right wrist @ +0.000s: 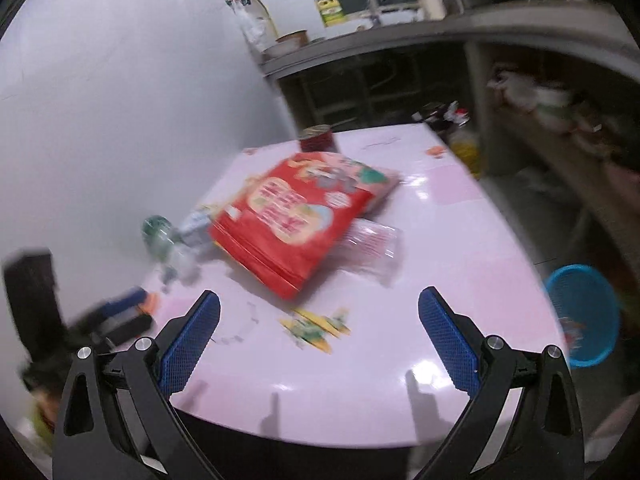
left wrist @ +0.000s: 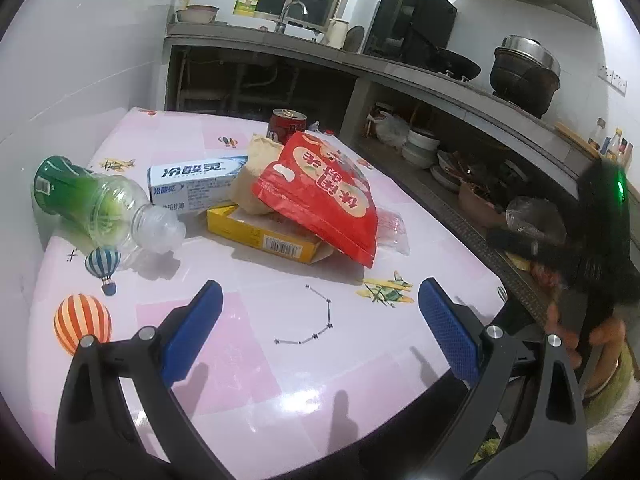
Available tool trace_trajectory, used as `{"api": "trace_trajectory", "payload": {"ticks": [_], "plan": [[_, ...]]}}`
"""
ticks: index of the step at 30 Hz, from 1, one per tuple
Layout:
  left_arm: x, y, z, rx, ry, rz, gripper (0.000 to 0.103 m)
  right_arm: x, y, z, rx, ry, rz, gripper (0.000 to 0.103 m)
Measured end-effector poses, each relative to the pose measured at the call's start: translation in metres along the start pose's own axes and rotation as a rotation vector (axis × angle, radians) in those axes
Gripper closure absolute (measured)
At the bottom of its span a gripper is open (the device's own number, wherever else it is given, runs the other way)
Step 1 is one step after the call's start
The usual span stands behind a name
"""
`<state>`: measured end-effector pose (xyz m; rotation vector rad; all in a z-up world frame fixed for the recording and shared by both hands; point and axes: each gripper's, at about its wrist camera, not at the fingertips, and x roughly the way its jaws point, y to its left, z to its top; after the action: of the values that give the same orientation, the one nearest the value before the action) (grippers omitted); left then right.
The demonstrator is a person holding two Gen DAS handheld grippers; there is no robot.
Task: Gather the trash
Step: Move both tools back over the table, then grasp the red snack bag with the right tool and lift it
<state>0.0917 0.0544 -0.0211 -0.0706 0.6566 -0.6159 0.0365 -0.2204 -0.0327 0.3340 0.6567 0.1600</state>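
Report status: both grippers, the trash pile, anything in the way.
Left gripper open, empty. Right gripper open, empty. Red snack bag tops the pile on the pink table, untouched. Blue plastic basket off the table's right; approach clear.

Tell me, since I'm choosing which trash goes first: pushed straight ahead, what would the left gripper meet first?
Likely the red snack bag atop the yellow box; the open left gripper points there over bare table, though depth is unclear.

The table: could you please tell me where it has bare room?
The table is bare along its near edge, between the open left gripper and the red snack bag. Crowded behind: green bottle, toothpaste box, yellow box.
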Motion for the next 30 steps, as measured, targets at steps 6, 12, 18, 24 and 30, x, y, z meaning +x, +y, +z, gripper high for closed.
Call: {"api": "trace_trajectory", "payload": {"ticks": [6, 12, 18, 24, 30], "plan": [[0.011, 0.003, 0.013, 0.005, -0.031, 0.017, 0.009, 0.054, -0.038, 0.054, 0.202, 0.081, 0.207, 0.008], [0.017, 0.006, 0.018, 0.004, -0.036, 0.012, 0.009, 0.134, -0.087, 0.082, 0.443, 0.201, 0.285, 0.024], [0.02, 0.015, 0.014, -0.013, -0.024, 0.021, 0.009, 0.182, -0.106, 0.079, 0.567, 0.293, 0.343, 0.03], [0.025, 0.023, 0.011, -0.047, -0.009, 0.015, 0.009, 0.204, -0.107, 0.072, 0.608, 0.339, 0.391, 0.036], [0.025, 0.023, 0.01, -0.047, -0.003, 0.014, 0.009, 0.204, -0.101, 0.076, 0.599, 0.344, 0.398, 0.058]]}}
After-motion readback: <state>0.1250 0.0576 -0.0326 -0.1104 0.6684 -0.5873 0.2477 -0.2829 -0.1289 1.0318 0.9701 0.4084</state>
